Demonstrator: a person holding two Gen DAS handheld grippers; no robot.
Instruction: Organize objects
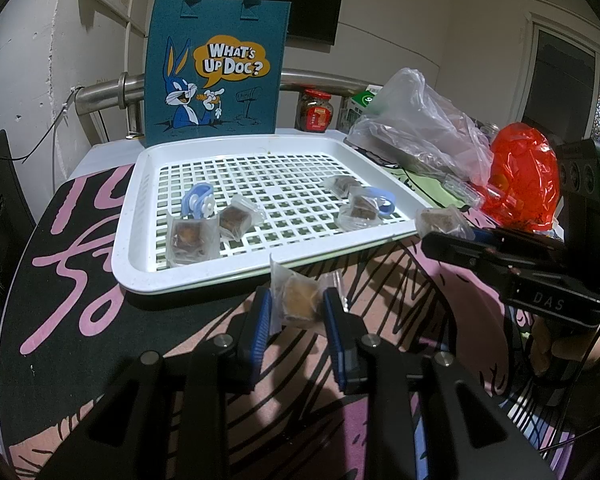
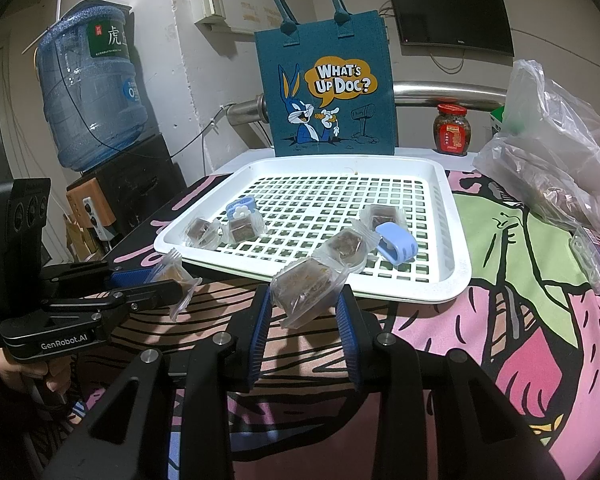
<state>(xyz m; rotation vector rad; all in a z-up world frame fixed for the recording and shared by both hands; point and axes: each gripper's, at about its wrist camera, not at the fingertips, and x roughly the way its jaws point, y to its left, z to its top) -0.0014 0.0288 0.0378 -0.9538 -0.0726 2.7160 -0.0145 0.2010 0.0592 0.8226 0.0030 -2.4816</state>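
1. The left claw point(image 1: 294, 308) is clamped on a wrapped snack cake point(image 1: 298, 300), its blue pads pressing both sides of the clear wrapper, held in the air just in front of the near rim of the white slotted tray point(image 1: 204, 280).
2. The right claw point(image 2: 304, 308) is closed on a second wrapped snack cake point(image 2: 306, 286), darker brown inside its clear packet, likewise hanging just short of the tray's near edge.
3. The two claws sit side by side: in the right wrist view the left one enters from the left edge with its packet pinched at the tip, and part of a hand point(image 2: 16, 372) shows beneath its handle.
4. The tray rests on a desk point(image 2: 520, 320) covered by a cloth printed in pink, green and black.
5. Inside the tray lie four more wrapped cakes: two at the near left point(image 2: 202, 232) and point(image 2: 242, 228), and two toward the right point(image 2: 346, 246) and point(image 2: 382, 216).
6. Two light blue clips also lie in the tray: one with a white flower point(image 2: 240, 208) behind the left pair, the other point(image 2: 396, 246) touching the right pair.
7. Behind the tray stands a teal felt tote bag point(image 2: 326, 92) printed with a cartoon rabbit, upright.
8. To the right sit a red-lidded jar point(image 2: 452, 128), a crumpled clear plastic bag point(image 2: 556, 160) and, in the left wrist view, a red plastic bag point(image 1: 524, 172).
9. A water jug point(image 2: 88, 100) stands off the desk at far left.
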